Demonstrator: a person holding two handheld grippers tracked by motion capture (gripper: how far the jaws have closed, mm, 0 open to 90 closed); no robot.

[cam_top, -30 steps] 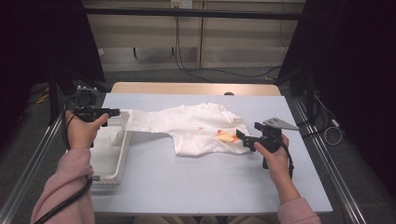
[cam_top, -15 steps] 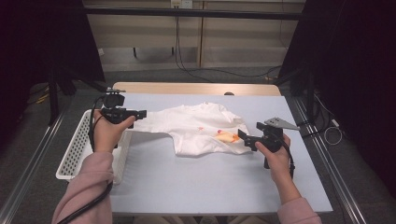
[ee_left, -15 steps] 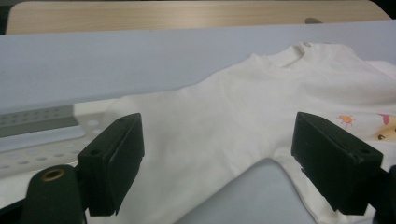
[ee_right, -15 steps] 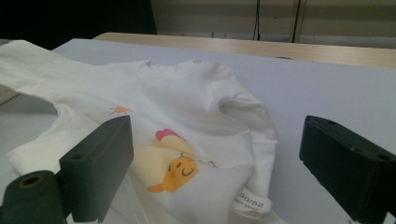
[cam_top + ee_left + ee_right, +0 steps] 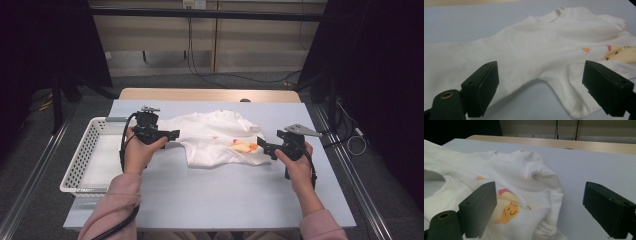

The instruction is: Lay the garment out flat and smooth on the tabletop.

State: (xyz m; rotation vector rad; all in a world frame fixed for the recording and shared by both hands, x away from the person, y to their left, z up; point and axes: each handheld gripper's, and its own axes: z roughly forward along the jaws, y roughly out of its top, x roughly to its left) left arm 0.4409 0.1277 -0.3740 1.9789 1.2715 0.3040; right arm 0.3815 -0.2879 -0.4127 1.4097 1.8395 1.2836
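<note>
A white baby shirt point(image 5: 215, 137) with a yellow chick print point(image 5: 243, 146) lies flat in the middle of the pale blue table point(image 5: 225, 195). My left gripper point(image 5: 174, 134) hovers at the shirt's left sleeve. Its jaws have just been opening and stand wide, with the sleeve and underarm point(image 5: 544, 45) lying below and between them, not pinched. My right gripper point(image 5: 262, 145) is open at the shirt's right edge. In the right gripper view the chick print point(image 5: 507, 211) and the size label point(image 5: 546, 228) lie just ahead of the jaws.
A white mesh basket point(image 5: 85, 150) lies on the table's left edge, beside my left forearm. A wooden strip point(image 5: 210, 94) borders the table's far side. Metal frame rails run along both sides.
My left hand has moved right, from over the basket to the shirt's left sleeve. The basket, seen narrow before, now lies flat and wide. The right hand has stayed put.
</note>
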